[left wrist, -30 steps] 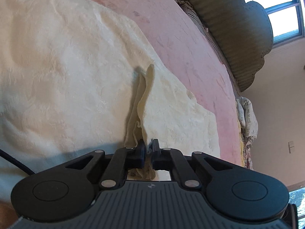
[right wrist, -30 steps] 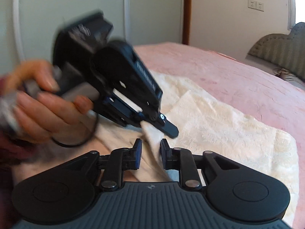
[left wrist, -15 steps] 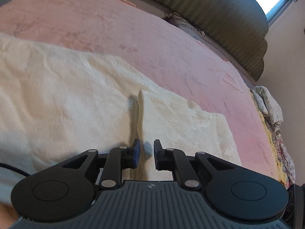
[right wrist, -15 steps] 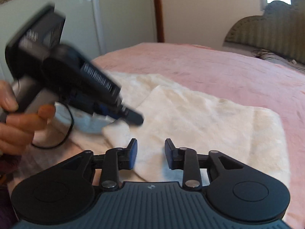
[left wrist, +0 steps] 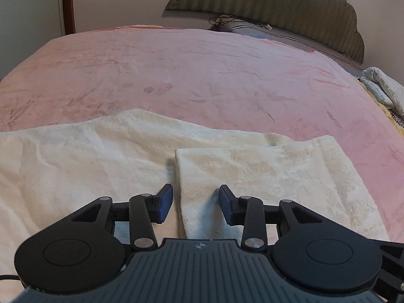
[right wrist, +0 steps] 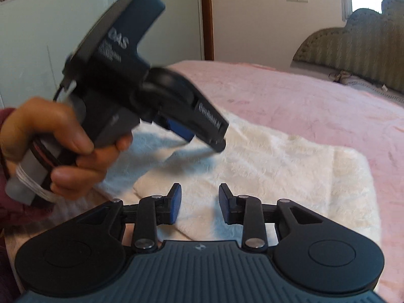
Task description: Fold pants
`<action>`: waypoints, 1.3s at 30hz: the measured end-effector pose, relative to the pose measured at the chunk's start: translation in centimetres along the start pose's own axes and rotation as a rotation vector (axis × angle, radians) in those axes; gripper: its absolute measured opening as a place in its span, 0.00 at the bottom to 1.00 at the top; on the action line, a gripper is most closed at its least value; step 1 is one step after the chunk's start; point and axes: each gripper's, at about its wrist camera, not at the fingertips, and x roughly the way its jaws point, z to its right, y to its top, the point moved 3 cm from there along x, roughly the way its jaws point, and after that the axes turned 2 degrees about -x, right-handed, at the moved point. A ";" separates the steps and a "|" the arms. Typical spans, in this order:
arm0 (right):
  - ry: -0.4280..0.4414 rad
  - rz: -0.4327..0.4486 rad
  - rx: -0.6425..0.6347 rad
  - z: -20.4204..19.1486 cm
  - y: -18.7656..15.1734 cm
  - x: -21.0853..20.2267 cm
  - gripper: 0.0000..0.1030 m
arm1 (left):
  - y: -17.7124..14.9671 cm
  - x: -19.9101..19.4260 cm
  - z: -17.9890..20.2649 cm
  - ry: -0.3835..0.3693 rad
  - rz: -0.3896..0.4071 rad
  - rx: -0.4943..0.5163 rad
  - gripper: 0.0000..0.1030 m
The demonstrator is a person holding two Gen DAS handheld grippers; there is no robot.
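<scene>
With both the left gripper (left wrist: 195, 203) and right gripper (right wrist: 199, 202) gaping empty above the cream pants (left wrist: 252, 174), the loosely laid fold risked slipping open.

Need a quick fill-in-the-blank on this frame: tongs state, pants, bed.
1. Both the left tongs and the right tongs are ____.
2. The cream pants lie on a ____ bedspread.
3. In the right wrist view, the left tongs are gripped by the person's ____ hand.
4. Neither pair of tongs holds any ____.

Missing words: open; pink; left; fabric
</scene>
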 end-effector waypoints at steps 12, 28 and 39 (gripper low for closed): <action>-0.008 -0.041 0.040 1.0 -0.4 1.4 0.31 | -0.3 -0.6 -0.8 0.071 0.026 0.044 0.58; -0.034 0.003 0.106 1.8 -1.6 1.7 0.56 | -1.2 0.2 -1.0 0.119 0.052 0.074 0.74; -0.133 0.075 0.180 5.6 0.0 -1.8 0.60 | -0.7 -0.4 -0.1 0.177 0.121 0.132 0.79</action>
